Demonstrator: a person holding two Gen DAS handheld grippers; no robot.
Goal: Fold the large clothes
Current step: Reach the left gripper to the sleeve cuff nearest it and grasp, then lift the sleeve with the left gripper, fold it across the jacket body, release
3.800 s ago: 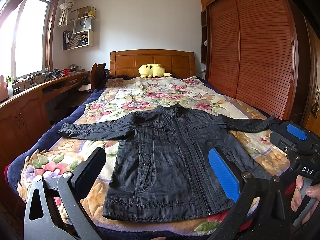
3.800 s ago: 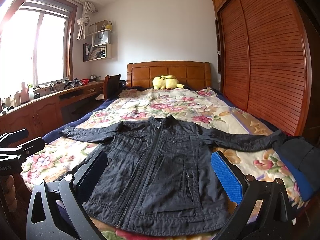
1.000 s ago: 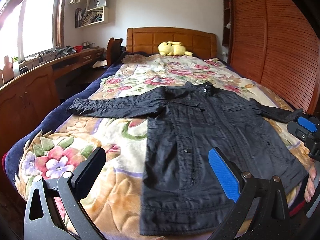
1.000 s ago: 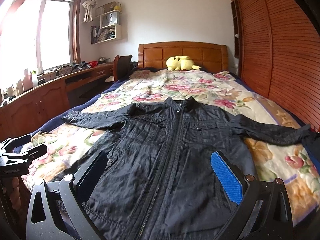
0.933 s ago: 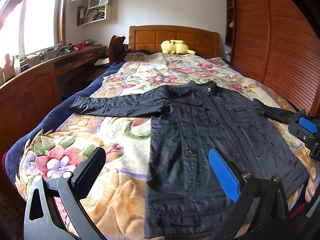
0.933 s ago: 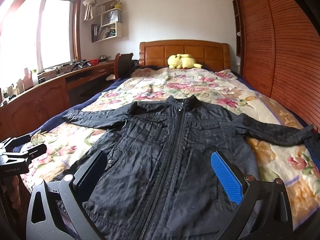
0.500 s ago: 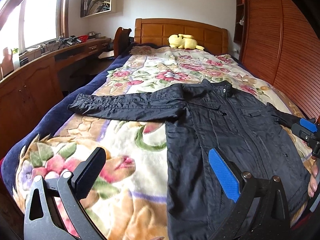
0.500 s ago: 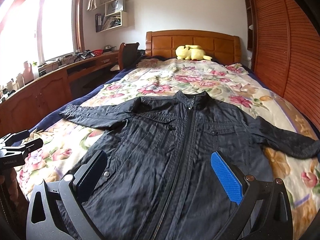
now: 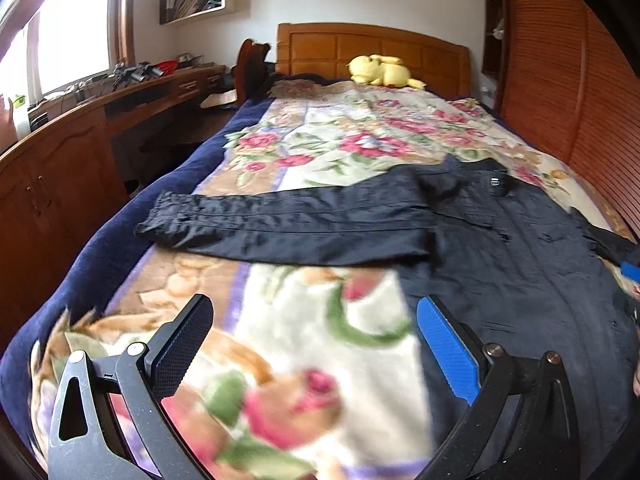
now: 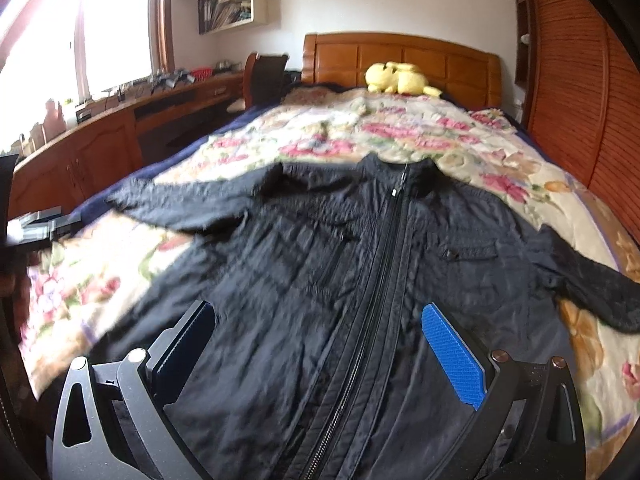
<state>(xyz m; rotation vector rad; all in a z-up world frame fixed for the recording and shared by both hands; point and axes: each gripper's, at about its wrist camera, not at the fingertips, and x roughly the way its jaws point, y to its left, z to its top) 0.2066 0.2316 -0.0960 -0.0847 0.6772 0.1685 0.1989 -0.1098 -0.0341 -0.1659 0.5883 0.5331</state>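
A black zip-up jacket (image 10: 360, 280) lies flat and face up on the bed, sleeves spread to both sides. In the left wrist view its left sleeve (image 9: 288, 224) stretches across the floral blanket toward the bed's left edge, and the body (image 9: 520, 272) lies to the right. My left gripper (image 9: 312, 332) is open and empty, low over the blanket just left of the jacket body. My right gripper (image 10: 320, 344) is open and empty, low over the jacket's front, straddling the zipper (image 10: 380, 264).
The bed has a floral blanket (image 9: 352, 148) with a dark blue border (image 9: 100, 248). A yellow plush toy (image 10: 400, 78) sits by the wooden headboard (image 10: 400, 56). A wooden desk and cabinets (image 9: 60, 168) run along the left. A slatted wardrobe (image 9: 560, 80) stands at right.
Both grippers have moved forward and lower toward the bed. The left has swung left toward the sleeve; the right has closed in over the jacket's front. The jacket has not moved.
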